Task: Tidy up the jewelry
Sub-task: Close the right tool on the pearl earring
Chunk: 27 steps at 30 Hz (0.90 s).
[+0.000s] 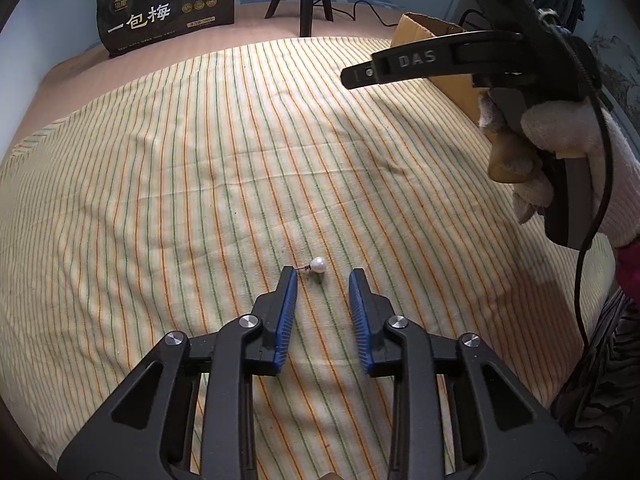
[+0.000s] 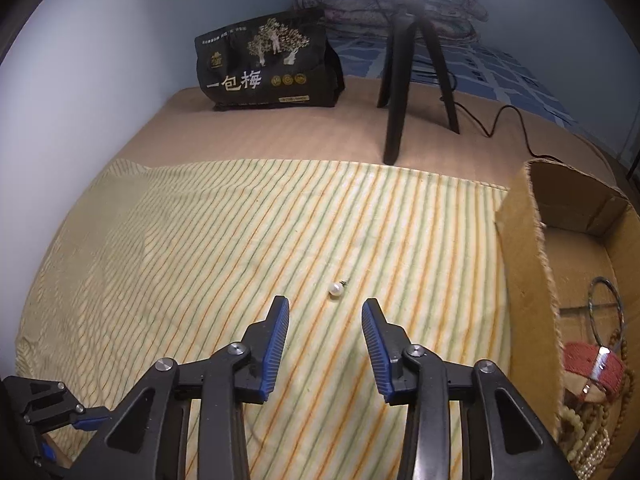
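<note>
- Clearly, the left tool (image 1: 323,280) is pointing down at the striped cloth (image 1: 200,168) with its blue pads (image 1: 285,320) standing apart, clamped on nothing.
- A pearl earring (image 1: 318,265) is lying on the cloth just past the tips of that tool, its thin post reaching toward the left pad's tip; whether they are touching I cannot tell.
- The right tool (image 2: 325,307) is likewise standing with its jaws apart and nothing between them, the same pearl earring (image 2: 335,289) lying just beyond its tips.
- The earring is showing as a small round white pearl with a short dark metal post.
- A gloved hand (image 1: 576,160) is gripping the right tool's handle.
- A cardboard box (image 2: 524,264) to the right is holding a bangle (image 2: 600,308), beads (image 2: 584,432) and a red woven band (image 2: 592,364).
</note>
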Each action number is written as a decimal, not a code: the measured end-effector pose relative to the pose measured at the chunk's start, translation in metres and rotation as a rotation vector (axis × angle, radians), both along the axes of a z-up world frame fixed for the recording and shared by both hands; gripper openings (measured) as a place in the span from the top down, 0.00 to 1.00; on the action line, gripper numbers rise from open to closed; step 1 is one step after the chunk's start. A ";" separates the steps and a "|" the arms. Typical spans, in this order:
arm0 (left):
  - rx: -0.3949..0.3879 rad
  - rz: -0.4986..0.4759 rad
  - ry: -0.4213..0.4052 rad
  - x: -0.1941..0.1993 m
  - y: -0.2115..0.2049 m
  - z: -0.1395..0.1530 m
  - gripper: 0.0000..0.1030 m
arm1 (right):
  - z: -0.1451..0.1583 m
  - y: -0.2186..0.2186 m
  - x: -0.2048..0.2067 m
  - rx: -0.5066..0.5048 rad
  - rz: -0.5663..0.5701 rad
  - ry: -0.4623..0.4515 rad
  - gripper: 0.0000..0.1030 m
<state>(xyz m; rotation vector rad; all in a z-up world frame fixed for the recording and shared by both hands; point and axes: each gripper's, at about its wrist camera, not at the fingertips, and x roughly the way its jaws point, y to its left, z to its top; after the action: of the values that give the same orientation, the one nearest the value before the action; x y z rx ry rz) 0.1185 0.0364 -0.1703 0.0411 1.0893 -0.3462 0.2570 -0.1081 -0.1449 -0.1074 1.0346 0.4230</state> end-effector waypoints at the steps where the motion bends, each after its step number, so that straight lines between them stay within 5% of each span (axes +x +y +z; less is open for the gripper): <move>1: -0.003 0.002 0.003 0.001 0.001 -0.001 0.75 | -0.002 0.003 0.001 -0.013 0.006 -0.004 0.64; 11: -0.020 0.015 0.010 0.007 0.005 -0.005 0.85 | -0.022 0.014 0.016 -0.052 -0.010 0.014 0.72; 19: -0.006 0.015 0.000 0.006 0.004 -0.006 0.90 | -0.025 0.014 0.019 -0.072 -0.012 0.002 0.94; 27: -0.001 0.025 -0.011 0.005 0.004 0.000 0.92 | -0.019 0.009 0.015 -0.046 -0.023 0.000 0.94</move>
<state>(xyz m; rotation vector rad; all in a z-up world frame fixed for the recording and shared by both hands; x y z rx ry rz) 0.1233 0.0404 -0.1704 0.0286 1.0784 -0.3233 0.2719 -0.0988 -0.1642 -0.1368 1.0448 0.3780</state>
